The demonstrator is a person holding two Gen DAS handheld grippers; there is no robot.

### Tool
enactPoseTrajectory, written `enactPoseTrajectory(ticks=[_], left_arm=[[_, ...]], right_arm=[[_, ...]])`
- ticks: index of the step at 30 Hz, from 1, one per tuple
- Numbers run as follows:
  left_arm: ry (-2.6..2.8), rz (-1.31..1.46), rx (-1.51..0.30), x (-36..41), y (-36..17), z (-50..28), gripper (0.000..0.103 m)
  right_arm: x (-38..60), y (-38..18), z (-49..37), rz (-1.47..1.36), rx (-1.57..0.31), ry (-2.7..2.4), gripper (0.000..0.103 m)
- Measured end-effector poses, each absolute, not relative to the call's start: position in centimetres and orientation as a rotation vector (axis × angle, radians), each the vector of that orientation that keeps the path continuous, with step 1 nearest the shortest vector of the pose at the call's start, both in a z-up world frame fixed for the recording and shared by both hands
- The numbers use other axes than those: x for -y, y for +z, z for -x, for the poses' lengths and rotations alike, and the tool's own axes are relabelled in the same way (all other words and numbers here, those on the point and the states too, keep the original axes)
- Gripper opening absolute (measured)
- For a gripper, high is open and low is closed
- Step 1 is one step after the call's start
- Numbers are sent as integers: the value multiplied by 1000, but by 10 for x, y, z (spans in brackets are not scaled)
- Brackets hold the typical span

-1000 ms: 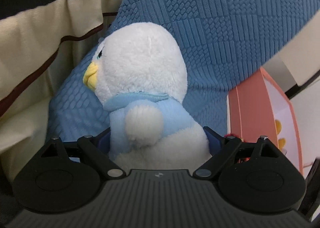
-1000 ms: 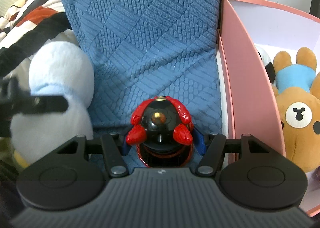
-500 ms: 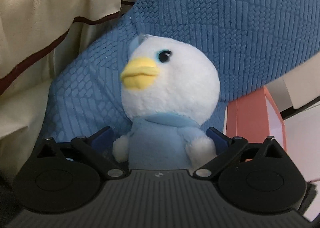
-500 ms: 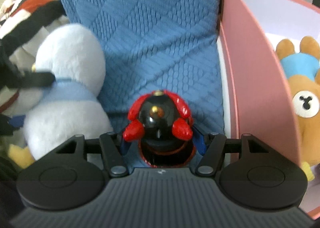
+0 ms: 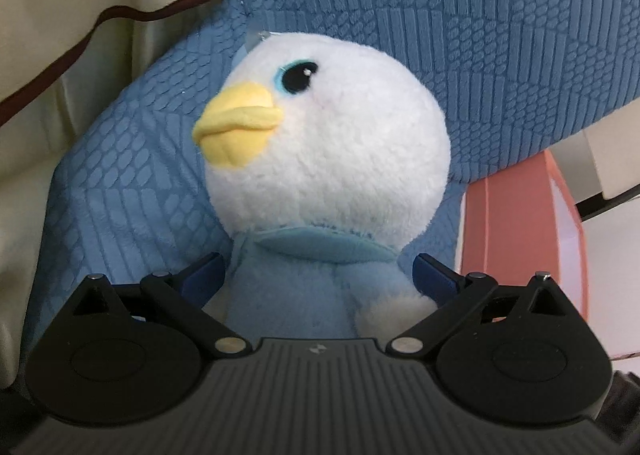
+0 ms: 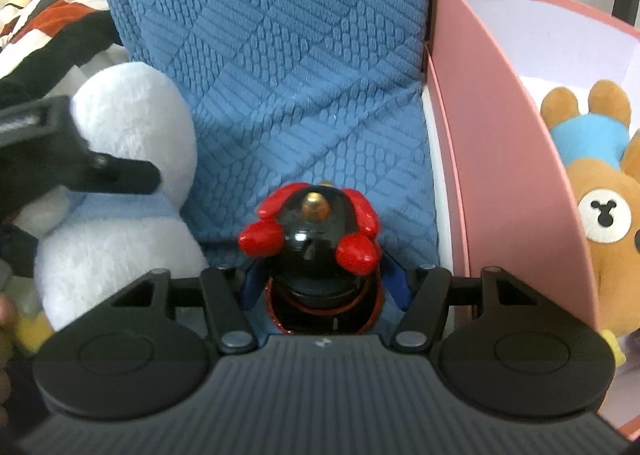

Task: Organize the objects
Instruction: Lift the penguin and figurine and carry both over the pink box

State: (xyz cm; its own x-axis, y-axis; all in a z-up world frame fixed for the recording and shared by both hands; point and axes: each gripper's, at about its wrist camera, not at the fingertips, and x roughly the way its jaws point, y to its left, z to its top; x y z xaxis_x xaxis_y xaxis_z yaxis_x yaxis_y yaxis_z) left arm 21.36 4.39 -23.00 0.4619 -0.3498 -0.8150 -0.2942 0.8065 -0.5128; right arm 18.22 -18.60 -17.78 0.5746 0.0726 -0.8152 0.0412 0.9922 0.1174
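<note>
My left gripper (image 5: 318, 279) is shut on a white plush penguin (image 5: 324, 139) with a yellow beak and light blue shirt, gripping its body below the collar. The penguin also shows at the left of the right wrist view (image 6: 120, 183), with the left gripper's black arm across it. My right gripper (image 6: 324, 287) is shut on a glossy black and red toy figure (image 6: 316, 231), held upright in front of a blue textured cushion (image 6: 280, 55). A pink box (image 6: 500, 159) stands to the right.
Inside the pink box lie a brown teddy bear (image 6: 608, 231) and another bear in a blue shirt (image 6: 588, 127). A cream blanket with a dark stripe (image 5: 80, 35) lies left of the cushion. A striped cloth (image 6: 48, 23) lies at the far left.
The penguin has turned in my left gripper from back-facing to face the camera and now fills more of the view. My right gripper with the toy figure has moved slightly closer to the cushion.
</note>
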Motion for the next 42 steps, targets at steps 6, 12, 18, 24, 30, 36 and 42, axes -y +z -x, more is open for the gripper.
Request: enactPoseTrajectory(ticks=[6, 12, 18, 24, 30, 36, 42], left_arm=[[-40, 614, -1105, -34, -226, -216, 100], [-7, 583, -1095, -33, -220, -210, 86], [-29, 648, -1082, -49, -217, -198, 80], [-66, 651, -1057, -48, -208, -177, 80], [-85, 638, -1004, -46, -190, -160, 80], [-90, 614, -990, -40, -172, -146, 80], [-101, 611, -982, -33, -150, -140, 80]], right_arm=[[185, -175, -182, -119, -945, 13, 60], [181, -168, -177, -72, -915, 26, 60], [172, -163, -170, -37, -924, 62, 60], [169, -146, -162, -38, -902, 79, 60], [172, -127, -149, -57, -893, 65, 60], [181, -99, -135, -88, -880, 29, 60], [198, -64, -123, -132, -862, 19, 60]])
